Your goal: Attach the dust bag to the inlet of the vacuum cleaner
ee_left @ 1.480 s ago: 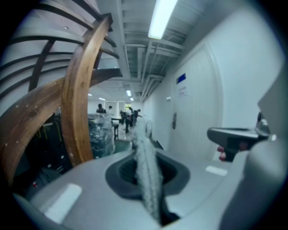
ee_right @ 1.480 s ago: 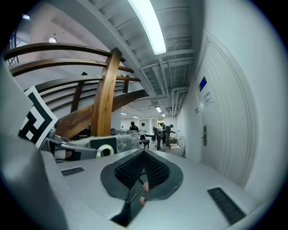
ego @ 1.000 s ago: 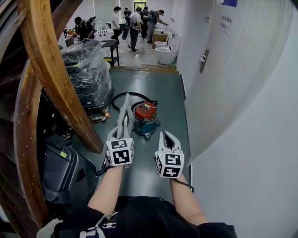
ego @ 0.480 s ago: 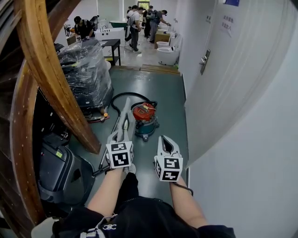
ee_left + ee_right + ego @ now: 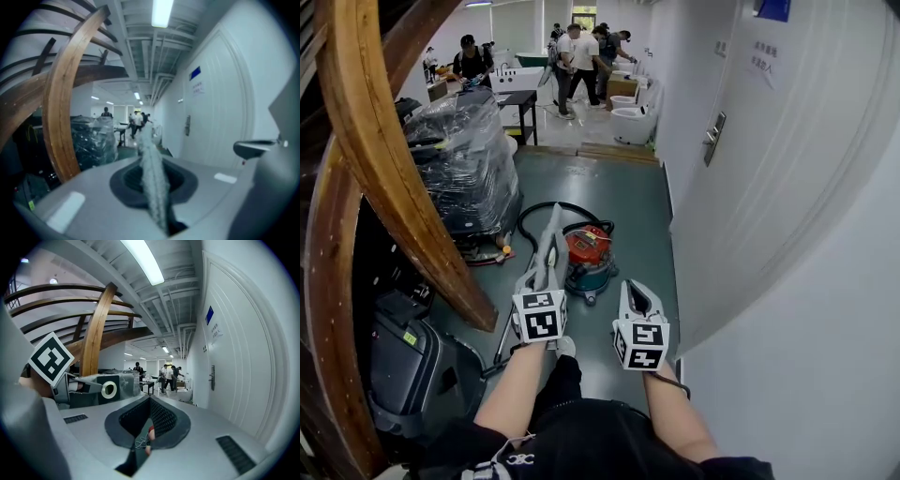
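Note:
The vacuum cleaner (image 5: 586,255), a red-topped teal canister, stands on the grey floor ahead, with its black hose (image 5: 546,208) looped behind it. My left gripper (image 5: 542,279) is shut on the grey dust bag (image 5: 550,244), which sticks out past the jaws towards the canister. In the left gripper view the bag's fuzzy edge (image 5: 151,164) runs between the pads. In the right gripper view the bag's collar with its round hole (image 5: 108,389) shows at left. My right gripper (image 5: 636,289) is shut and holds nothing, to the right of the canister and nearer me.
A plastic-wrapped stack (image 5: 464,159) stands left of the vacuum. A curved wooden beam (image 5: 384,169) and a black machine (image 5: 408,361) crowd the left. A white wall with a door (image 5: 769,187) runs along the right. Several people (image 5: 577,52) stand at the far end.
Both grippers and my viewpoint have moved forward towards the vacuum, which now sits lower and nearer in the head view. The bag stays in the left gripper. The right gripper stays shut.

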`<state>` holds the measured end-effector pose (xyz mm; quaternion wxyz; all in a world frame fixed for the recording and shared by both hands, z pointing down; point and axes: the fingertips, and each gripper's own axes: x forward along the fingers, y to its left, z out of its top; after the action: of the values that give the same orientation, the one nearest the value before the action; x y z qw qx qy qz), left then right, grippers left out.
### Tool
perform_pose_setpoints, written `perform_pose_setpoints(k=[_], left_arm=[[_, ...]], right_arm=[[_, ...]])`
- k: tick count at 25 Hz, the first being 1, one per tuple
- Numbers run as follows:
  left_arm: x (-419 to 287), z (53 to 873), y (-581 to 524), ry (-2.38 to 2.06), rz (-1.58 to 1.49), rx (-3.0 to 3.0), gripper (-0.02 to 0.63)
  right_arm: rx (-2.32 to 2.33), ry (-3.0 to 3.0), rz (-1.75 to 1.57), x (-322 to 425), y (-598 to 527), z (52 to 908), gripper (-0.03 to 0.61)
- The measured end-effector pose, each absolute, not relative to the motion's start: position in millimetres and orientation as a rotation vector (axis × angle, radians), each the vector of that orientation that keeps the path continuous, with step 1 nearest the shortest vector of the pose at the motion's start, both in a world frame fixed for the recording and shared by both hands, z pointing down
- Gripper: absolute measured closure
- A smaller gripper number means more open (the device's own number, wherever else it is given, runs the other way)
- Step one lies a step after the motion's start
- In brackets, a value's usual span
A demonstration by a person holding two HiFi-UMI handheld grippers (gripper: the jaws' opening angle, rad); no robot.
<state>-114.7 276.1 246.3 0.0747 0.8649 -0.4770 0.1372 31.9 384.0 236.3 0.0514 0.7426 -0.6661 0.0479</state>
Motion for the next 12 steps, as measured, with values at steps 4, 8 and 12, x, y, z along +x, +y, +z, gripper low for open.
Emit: perform_pose_setpoints(k=[4, 8, 12], left_arm=[[-105.9, 246.4, 236.8, -1.430, 0.398, 2.595, 0.591], [-102.2, 253.8, 203.3, -1.425, 0.397, 2.577, 0.591], [-98.5, 268.5, 167.6, -1.424, 0.404, 2.542, 0.591]], right_arm=[[2.242, -2.029, 0.138, 38.9, 339.8, 236.3, 0.583], [2.227, -2.032, 0.147, 44.9, 299.9, 240.0, 0.583], [2.196, -2.031, 0.173, 51.0, 261.4, 251.4, 0.583]])
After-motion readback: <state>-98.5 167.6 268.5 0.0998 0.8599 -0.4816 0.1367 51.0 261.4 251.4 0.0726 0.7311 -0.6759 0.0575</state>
